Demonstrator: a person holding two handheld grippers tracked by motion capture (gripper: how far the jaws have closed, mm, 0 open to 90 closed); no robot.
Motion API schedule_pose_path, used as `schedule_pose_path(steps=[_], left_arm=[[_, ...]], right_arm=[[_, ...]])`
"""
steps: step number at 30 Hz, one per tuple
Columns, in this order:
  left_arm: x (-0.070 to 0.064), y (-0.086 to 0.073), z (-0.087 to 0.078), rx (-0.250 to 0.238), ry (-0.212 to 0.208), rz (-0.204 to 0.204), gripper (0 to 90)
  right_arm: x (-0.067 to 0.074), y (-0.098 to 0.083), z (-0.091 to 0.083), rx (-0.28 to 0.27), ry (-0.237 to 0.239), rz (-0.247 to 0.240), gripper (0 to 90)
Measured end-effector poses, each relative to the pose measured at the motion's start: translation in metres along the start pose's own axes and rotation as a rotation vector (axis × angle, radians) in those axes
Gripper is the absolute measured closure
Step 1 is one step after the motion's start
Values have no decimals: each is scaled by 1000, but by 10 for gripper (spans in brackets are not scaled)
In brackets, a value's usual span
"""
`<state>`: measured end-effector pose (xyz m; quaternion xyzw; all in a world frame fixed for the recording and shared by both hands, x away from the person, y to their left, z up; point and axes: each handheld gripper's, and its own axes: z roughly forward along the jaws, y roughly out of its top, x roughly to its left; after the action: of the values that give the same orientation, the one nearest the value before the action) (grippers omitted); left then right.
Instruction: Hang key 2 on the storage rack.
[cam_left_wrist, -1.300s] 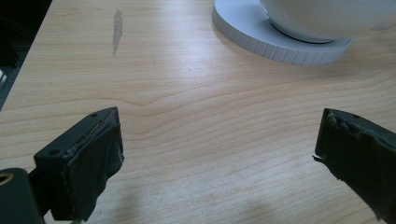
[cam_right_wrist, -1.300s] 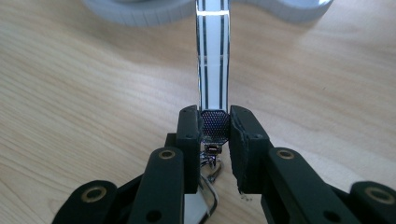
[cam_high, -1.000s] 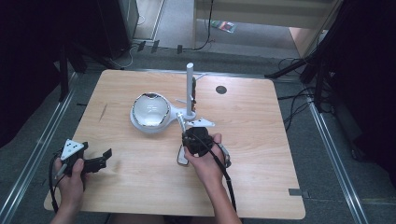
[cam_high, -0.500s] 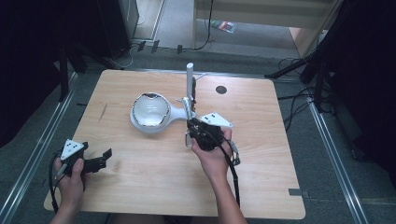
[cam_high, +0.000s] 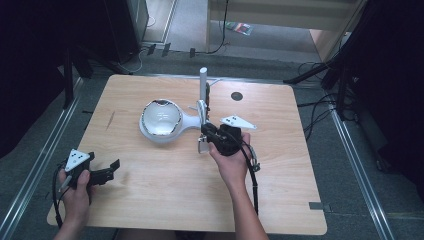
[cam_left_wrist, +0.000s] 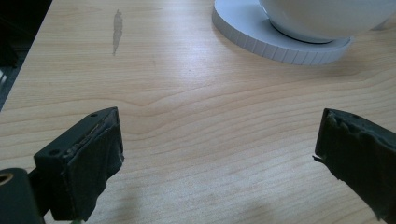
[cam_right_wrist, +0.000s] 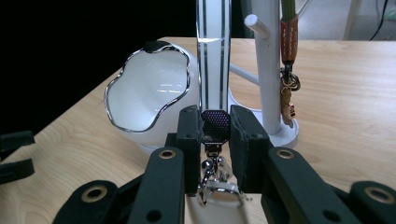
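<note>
My right gripper is shut on the dark end of a white strap with black stripes; its metal clasp dangles below the jaws. From the high view, the right gripper sits just in front of a white post. A brown and green keychain hangs from the post's peg. A white bowl with a silver rim stands left of the post. My left gripper rests open at the table's near left, its jaws wide apart over bare wood.
The bowl stands on a round white base joined to the post's foot. A dark round hole lies in the table's far right part. Dark floor and cables surround the wooden table.
My right gripper has moved a little right and farther back toward the post with the strap in it, and the hand has turned. The left hand has stayed put.
</note>
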<state>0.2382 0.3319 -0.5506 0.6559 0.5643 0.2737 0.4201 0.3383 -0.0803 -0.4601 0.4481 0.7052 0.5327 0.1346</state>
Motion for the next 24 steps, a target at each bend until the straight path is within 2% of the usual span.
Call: schedule_pose_path(steps=[7, 13, 18, 24], left_arm=[[0, 0, 0, -1, 0, -1, 14], [0, 0, 0, 1, -2, 0, 14], [0, 0, 0, 2, -1, 5, 14], [-1, 0, 0, 4, -1, 11, 14]], right_arm=[[-12, 1, 4, 7, 41, 69, 758], [-18, 0, 7, 18, 60, 102, 759], [-23, 1, 9, 1, 85, 142, 759], [-27, 2, 7, -15, 93, 181, 758]])
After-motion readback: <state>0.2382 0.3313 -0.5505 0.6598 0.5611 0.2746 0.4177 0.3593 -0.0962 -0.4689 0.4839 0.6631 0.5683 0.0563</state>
